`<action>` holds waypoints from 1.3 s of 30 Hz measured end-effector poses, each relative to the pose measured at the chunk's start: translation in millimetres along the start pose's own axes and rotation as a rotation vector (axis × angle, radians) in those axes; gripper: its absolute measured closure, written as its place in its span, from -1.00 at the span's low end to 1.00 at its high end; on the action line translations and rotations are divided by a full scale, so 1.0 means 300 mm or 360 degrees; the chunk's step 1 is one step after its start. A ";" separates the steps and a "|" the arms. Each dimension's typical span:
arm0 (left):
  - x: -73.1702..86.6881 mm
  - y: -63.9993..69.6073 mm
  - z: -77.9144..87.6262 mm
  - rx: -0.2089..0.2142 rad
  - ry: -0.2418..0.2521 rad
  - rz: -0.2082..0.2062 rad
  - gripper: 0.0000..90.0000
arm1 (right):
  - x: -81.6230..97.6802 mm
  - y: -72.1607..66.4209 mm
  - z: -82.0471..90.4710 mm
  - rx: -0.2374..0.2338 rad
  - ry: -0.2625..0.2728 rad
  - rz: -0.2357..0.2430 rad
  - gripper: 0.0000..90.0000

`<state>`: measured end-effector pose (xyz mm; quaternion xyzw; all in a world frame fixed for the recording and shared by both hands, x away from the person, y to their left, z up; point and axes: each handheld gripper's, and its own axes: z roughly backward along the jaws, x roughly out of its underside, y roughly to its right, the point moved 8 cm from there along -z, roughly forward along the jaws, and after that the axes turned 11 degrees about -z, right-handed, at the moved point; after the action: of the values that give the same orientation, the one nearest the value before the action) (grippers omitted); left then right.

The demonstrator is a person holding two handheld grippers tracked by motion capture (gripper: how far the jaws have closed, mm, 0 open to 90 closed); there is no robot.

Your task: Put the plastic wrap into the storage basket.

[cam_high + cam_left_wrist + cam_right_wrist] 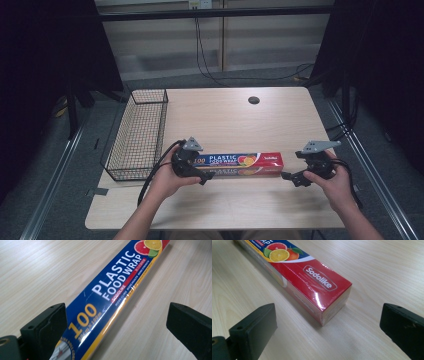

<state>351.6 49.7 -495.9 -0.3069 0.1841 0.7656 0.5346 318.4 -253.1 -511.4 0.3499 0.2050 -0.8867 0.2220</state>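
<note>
The table (235,120) is a pale wood slab with dark floor around it. A small dark round spot (253,100) sits toward 12 o'clock on the table.

At 9 o'clock a black wire basket (138,135) lies lengthwise along the table's left edge.

The box (245,163) of plastic food wrap lies flat near the middle of the front half, at about 6 o'clock from the table's centre — long, blue at its left end, red at its right, with citrus fruit printed between. It runs from left to right, level with both hands.

The left gripper (192,172) is at the box's blue end, at 9 o'clock from the box. In the left gripper view its fingers (47,327) stand wide apart; the box end lies between them, close against the left finger while the right finger is well clear of it. They do not clamp the box.

The right gripper (295,176) is just off the red end, at 3 o'clock from the box. In the right gripper view its fingers (254,327) are wide open — the red end lies on the table ahead of them, apart from both, and nothing is held.
</note>
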 end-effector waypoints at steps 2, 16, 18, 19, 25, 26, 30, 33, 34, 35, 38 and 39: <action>-0.019 -0.003 -0.008 0.0007 -0.0004 -0.0009 -0.93 | 0.002 -0.001 -0.001 -0.0006 -0.0002 0.0005 -0.99; -0.095 -0.023 -0.064 0.0118 -0.0083 -0.0077 -0.93 | 0.005 -0.006 0.006 -0.0016 -0.0003 0.0013 -0.99; -0.102 -0.026 -0.073 0.0114 -0.0096 -0.0084 -0.93 | 0.005 -0.005 0.007 -0.0014 -0.0001 0.0009 -0.99; -0.103 -0.026 -0.076 0.0128 -0.0112 -0.0094 -0.93 | 0.005 -0.004 0.007 -0.0010 -0.0004 0.0011 -0.99; -0.107 -0.021 -0.121 0.0180 -0.0133 -0.0103 -0.93 | 0.003 -0.008 0.007 -0.0022 0.0001 0.0017 -0.99; -0.106 -0.020 -0.127 0.0188 -0.0140 -0.0116 -0.94 | 0.002 -0.009 0.007 -0.0029 0.0001 0.0016 -0.98; -0.101 -0.016 -0.151 0.0228 -0.0194 -0.0190 -0.94 | 0.002 -0.010 0.006 -0.0027 -0.0001 0.0020 -0.98; -0.102 -0.013 -0.167 0.0239 -0.0198 -0.0214 -0.96 | 0.003 -0.010 0.005 -0.0027 -0.0007 0.0021 -0.98; -0.105 -0.008 -0.174 0.0241 -0.0185 -0.0189 -0.97 | 0.004 -0.011 0.006 -0.0029 -0.0009 0.0015 -0.98; -0.104 -0.008 -0.178 0.0261 -0.0208 -0.0212 -0.97 | 0.003 -0.012 0.006 -0.0034 -0.0005 0.0019 -0.98; -0.106 0.002 -0.198 0.0271 -0.0194 -0.0181 -0.97 | 0.002 -0.013 0.007 -0.0039 -0.0001 0.0019 -0.98; -0.101 -0.004 -0.201 0.0285 -0.0229 -0.0229 -0.97 | 0.003 -0.013 0.008 -0.0040 -0.0006 0.0014 -0.98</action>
<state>376.4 -8.1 -520.6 -0.2147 0.1903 0.7258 0.6252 314.6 -251.3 -509.5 0.3464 0.2142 -0.8837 0.2305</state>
